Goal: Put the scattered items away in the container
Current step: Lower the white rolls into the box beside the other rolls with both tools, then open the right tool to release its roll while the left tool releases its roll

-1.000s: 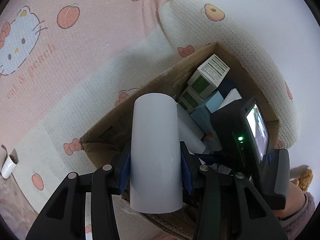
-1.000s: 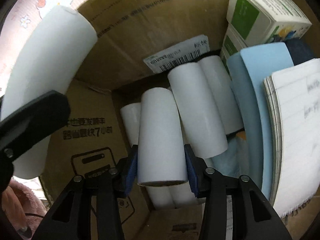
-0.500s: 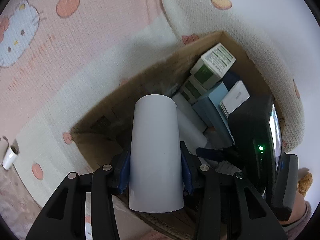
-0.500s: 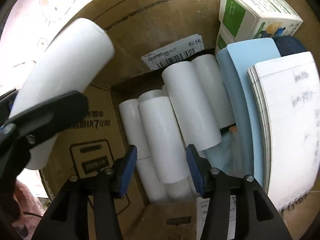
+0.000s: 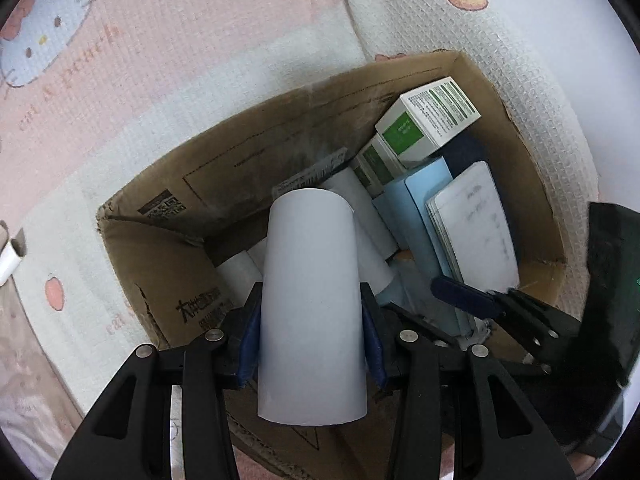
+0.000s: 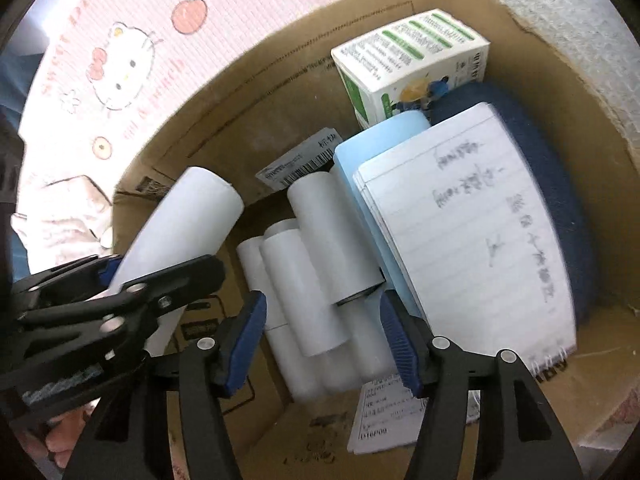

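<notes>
Your left tongs (image 5: pixel 312 344) grip a white roll (image 5: pixel 312 304) above the box (image 5: pixel 168 272). Your right tongs (image 6: pixel 322 340) gape wide and hold nothing. Next, lower the roll beside the other rolls (image 6: pixel 308 280) and let go.

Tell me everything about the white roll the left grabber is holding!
The white roll is a plain, smooth cylinder, paper-like, with no print showing. The left gripper is shut on it, one blue pad pressed to each side near its lower half. It is held in the air over the open cardboard box, far end tilted down toward the white rolls lying inside. From the right wrist view it slants in from the left and touches nothing but the pads.
</notes>
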Demonstrator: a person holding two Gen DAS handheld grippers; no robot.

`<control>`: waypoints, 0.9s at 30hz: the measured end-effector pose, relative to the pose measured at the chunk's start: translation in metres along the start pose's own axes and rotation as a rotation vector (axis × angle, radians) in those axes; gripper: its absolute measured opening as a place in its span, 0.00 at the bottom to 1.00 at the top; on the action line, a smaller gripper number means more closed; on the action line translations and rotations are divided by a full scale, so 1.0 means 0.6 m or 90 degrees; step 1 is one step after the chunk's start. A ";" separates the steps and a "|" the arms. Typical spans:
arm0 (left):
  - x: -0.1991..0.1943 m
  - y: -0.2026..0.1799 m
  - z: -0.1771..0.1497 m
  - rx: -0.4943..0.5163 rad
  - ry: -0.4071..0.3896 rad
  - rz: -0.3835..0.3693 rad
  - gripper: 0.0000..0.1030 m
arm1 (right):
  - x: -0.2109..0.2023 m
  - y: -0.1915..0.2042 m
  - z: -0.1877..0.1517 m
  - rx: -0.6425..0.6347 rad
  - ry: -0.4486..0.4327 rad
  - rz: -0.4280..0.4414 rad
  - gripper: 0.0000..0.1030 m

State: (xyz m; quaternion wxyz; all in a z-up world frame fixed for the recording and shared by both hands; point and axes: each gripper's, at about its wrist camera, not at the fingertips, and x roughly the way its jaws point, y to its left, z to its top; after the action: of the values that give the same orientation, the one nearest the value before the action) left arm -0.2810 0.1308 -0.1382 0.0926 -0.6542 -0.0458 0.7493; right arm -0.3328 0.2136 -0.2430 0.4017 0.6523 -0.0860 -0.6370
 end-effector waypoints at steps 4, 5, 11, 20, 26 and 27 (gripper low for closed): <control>-0.005 -0.011 0.000 -0.015 -0.008 0.013 0.46 | -0.019 0.002 -0.010 -0.012 -0.038 0.012 0.44; -0.005 -0.012 0.001 -0.019 -0.004 0.016 0.46 | -0.022 0.007 -0.012 -0.024 -0.049 0.013 0.18; 0.021 0.001 -0.006 -0.088 0.051 0.008 0.46 | -0.034 0.025 0.018 -0.004 -0.082 -0.007 0.15; 0.052 -0.009 -0.007 -0.131 0.035 0.096 0.46 | -0.098 -0.031 0.027 -0.014 -0.103 -0.070 0.15; 0.064 -0.020 -0.007 -0.114 0.034 0.141 0.51 | -0.093 -0.030 0.025 -0.018 -0.087 -0.065 0.15; 0.064 -0.020 -0.007 -0.114 0.035 0.137 0.52 | -0.090 -0.029 0.024 -0.019 -0.081 -0.066 0.15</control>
State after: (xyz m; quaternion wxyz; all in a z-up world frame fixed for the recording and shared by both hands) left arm -0.2805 0.1500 -0.1736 -0.0456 -0.6813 -0.0395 0.7295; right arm -0.3624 0.2529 -0.2112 0.3718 0.6078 -0.0682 -0.6984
